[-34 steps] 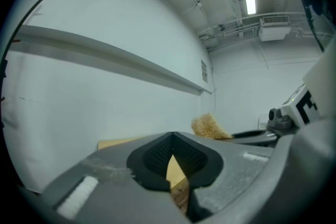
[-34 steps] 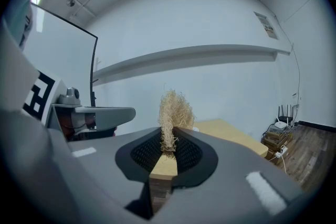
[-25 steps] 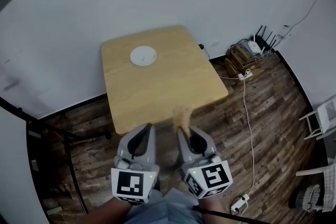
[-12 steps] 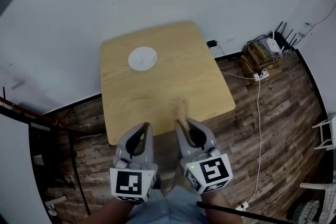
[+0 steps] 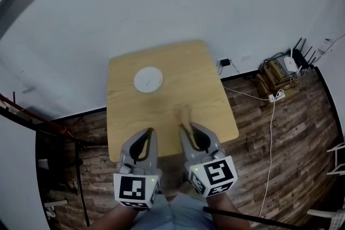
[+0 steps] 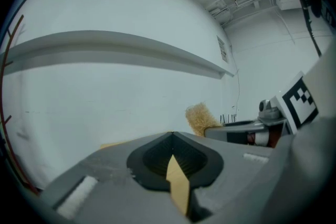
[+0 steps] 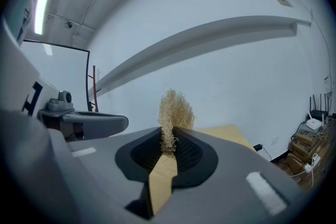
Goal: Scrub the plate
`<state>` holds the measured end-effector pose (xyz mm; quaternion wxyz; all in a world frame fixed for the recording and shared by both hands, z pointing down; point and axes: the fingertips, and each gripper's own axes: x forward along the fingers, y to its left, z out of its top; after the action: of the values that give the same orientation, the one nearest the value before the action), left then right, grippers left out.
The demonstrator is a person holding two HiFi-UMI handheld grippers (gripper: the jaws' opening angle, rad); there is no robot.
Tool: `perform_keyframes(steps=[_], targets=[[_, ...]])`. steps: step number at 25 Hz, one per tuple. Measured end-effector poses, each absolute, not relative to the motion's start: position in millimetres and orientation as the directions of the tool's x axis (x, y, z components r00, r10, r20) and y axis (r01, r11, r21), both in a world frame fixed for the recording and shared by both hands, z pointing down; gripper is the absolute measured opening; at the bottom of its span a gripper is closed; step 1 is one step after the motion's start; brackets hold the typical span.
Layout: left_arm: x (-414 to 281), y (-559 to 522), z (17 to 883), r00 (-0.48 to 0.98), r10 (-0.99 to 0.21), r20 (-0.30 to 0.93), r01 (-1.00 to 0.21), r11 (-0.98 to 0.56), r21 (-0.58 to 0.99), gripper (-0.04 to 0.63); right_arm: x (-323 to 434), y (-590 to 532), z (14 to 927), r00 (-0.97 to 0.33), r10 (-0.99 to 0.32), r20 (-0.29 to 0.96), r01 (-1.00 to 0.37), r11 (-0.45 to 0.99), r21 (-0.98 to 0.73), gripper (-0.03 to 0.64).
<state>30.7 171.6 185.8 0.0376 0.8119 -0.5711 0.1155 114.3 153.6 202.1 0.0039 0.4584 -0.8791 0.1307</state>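
A round white plate [image 5: 148, 79] lies on the far left part of a small wooden table [image 5: 199, 89]. Both grippers are held side by side at the table's near edge, well short of the plate. My right gripper [image 5: 183, 131] is shut on a tan fibrous scrubber [image 5: 183, 115], whose tuft sticks out past the jaws [image 7: 175, 113] over the table's near part. My left gripper [image 5: 146, 134] is shut with nothing in it; in its own view only a thin slit shows between the jaws [image 6: 172, 139], and the scrubber [image 6: 201, 118] appears to its right.
The table stands against a white wall on a dark wooden floor. A router with boxes and cables [image 5: 285, 70] and a power strip [image 5: 277, 95] lie at the right. A black and red stand [image 5: 54, 126] is at the left.
The table and plate have drawn nearer, so the scrubber now hangs over the table's near part. Both grippers keep the same pose and the same hold.
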Motion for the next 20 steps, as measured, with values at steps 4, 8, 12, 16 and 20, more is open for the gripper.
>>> perform_keyframes(steps=[4, 8, 12, 16, 20], targets=[[31.1, 160.1, 177.0, 0.283, -0.936, 0.210, -0.950, -0.304, -0.076, 0.020, 112.5, 137.8, 197.7, -0.614, -0.780, 0.121, -0.783, 0.584, -0.214, 0.049], [19.3, 144.4, 167.2, 0.241, -0.954, 0.181, -0.963, -0.258, -0.077, 0.020, 103.7, 119.2, 193.1, -0.643, -0.757, 0.115, -0.762, 0.617, -0.197, 0.049], [-3.9, 130.5, 165.5, 0.193, -0.965, 0.180, -0.976, -0.207, -0.066, 0.020, 89.7, 97.5, 188.6, -0.659, -0.744, 0.110, -0.749, 0.634, -0.193, 0.049], [-34.2, 108.3, 177.2, 0.148, -0.969, 0.197, -0.987, -0.158, -0.033, 0.020, 68.3, 70.5, 198.0, -0.673, -0.726, 0.140, -0.738, 0.648, -0.188, 0.049], [-57.3, 77.2, 197.1, 0.132, -0.963, 0.236, -0.991, -0.133, 0.010, 0.020, 51.4, 42.8, 213.5, -0.676, -0.710, 0.196, -0.737, 0.650, -0.185, 0.049]])
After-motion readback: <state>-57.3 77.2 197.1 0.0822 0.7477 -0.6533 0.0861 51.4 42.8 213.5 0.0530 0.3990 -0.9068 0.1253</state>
